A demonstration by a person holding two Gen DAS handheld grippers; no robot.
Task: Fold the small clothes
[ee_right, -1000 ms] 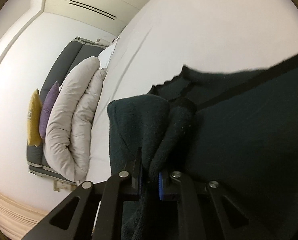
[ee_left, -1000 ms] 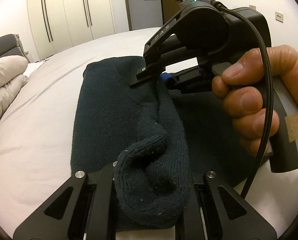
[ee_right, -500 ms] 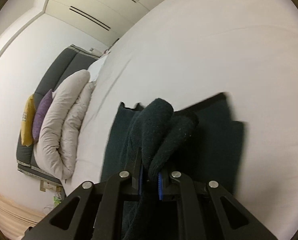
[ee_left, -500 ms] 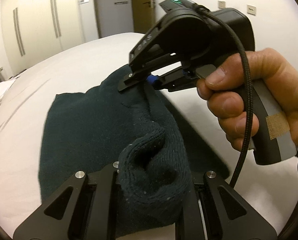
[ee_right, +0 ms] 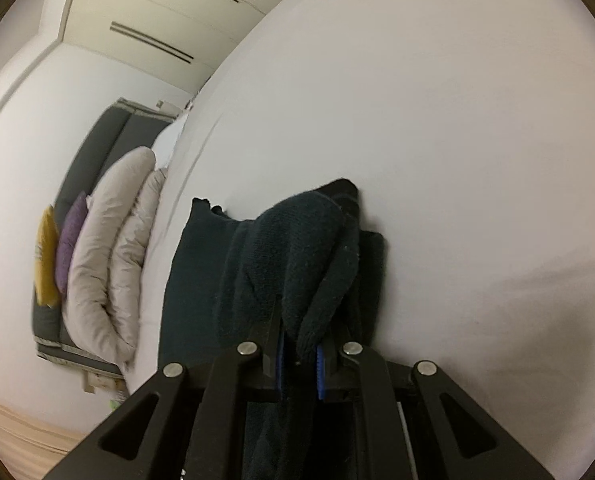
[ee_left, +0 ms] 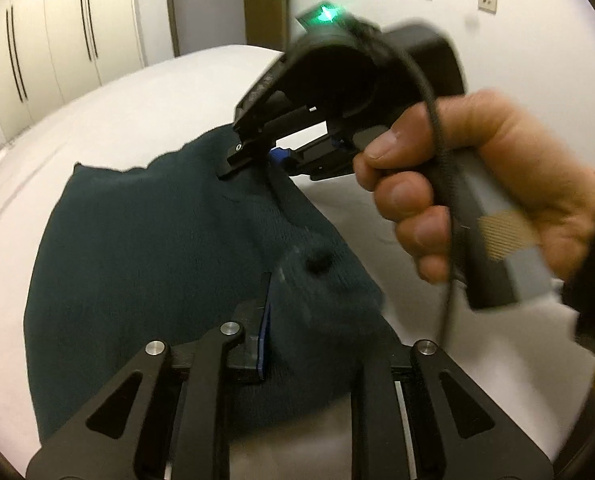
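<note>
A dark green knit garment (ee_left: 137, 260) lies on the white bed (ee_left: 137, 112). A bunched fold of it rests between the fingers of my left gripper (ee_left: 317, 304), whose jaws are opening. The left blue pad (ee_left: 264, 332) shows bare beside the cloth, and the other finger is hidden under the fold. In the left wrist view a hand (ee_left: 477, 184) holds my right gripper (ee_left: 265, 156) at the garment's far edge. My right gripper (ee_right: 299, 344) is shut on a thick fold of the garment (ee_right: 193, 280), pinched between its blue pads.
White wardrobes (ee_left: 57, 40) and a door (ee_left: 265, 0) stand beyond the bed. A rolled beige duvet (ee_right: 105, 248) with purple (ee_right: 71, 248) and yellow (ee_right: 45, 256) cushions lies at the grey headboard (ee_right: 109, 140). The white sheet (ee_right: 457, 160) stretches wide beyond the garment.
Both grippers carried the folded edge across the garment, which now looks narrower. The left jaws have parted and the cloth bunch has sagged, baring the left pad. The right grip stays the same.
</note>
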